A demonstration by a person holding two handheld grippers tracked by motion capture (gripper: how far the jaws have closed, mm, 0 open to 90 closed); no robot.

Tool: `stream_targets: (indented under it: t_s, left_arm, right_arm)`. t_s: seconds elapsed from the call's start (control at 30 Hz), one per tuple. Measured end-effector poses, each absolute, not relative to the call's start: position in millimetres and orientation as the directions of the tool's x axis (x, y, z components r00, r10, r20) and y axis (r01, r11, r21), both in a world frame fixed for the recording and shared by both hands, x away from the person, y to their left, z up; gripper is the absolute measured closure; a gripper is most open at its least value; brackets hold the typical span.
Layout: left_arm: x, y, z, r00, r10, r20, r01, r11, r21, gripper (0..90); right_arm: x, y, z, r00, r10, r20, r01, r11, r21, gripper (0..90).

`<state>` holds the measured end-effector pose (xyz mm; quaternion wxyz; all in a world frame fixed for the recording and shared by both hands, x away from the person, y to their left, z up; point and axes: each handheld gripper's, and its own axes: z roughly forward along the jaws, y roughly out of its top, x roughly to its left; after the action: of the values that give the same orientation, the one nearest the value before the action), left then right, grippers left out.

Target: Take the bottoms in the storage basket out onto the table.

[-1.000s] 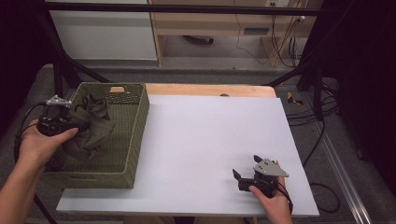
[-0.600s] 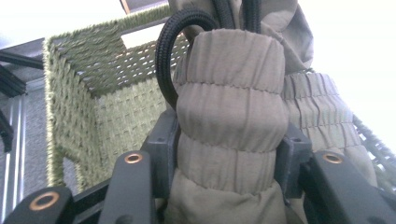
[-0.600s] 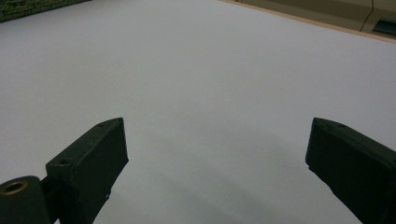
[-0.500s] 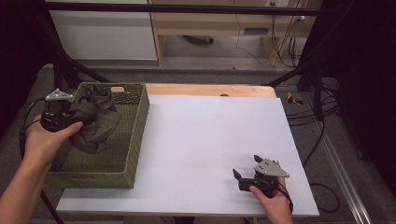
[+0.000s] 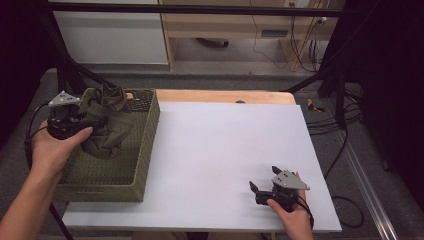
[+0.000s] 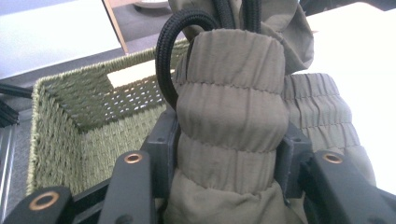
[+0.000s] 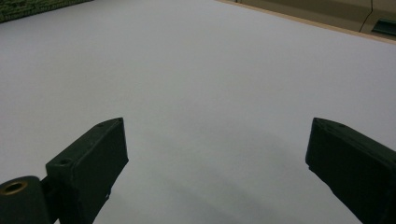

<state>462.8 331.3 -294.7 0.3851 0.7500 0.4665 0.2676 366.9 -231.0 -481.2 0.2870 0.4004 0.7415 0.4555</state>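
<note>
At the left of the high view, the left gripper (image 5: 82, 120) is clamped on an olive garment (image 5: 105, 125), which is bunched up and raised partly above the rim of the woven basket (image 5: 145, 150). In the left gripper view the jaws squeeze a gathered, elasticated band of the garment (image 6: 231, 121) from both sides, with a black cord (image 6: 170, 51) looping up beside it at the upper middle of the frame. The basket's far corner (image 6: 70, 93) shows behind at the left. The lower folds of the cloth still hang inside the basket, so the lift looks about half made: the grasp is secure, but the garment has not cleared the wall nearest the white sheet (image 5: 225, 150). At the lower right of the high view, the right gripper (image 5: 260, 187) rests on the white sheet with its jaws spread wide and nothing between them. In the right gripper view the jaws stand far apart at the bottom corners over the bare sheet (image 7: 210, 84). As I judge it, what is left is to bring the garment over the basket's wall, set it down on the sheet towards the middle of the frame, and most likely bring the free gripper in to help spread or fold it.
</note>
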Motion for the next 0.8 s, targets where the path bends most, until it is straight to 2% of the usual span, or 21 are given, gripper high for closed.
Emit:
stream_targets:
  t_s: [0.57, 0.8]
  left_arm:
    - [456.1, 303.1, -278.7, 0.459, 0.888, 0.034, 0.405, -0.243, 0.881, 51.8]
    - [457.3, 286.7, -273.7, 0.498, 0.867, 0.008, 0.396, -0.235, 0.888, 51.7]
  right_arm:
    - [366.7, -232.7, -480.2, -0.507, 0.860, -0.056, 0.331, 0.255, 0.909, 5.8]
    - [366.6, -232.6, -480.1, -0.507, 0.860, -0.057, 0.329, 0.255, 0.909, 5.7]
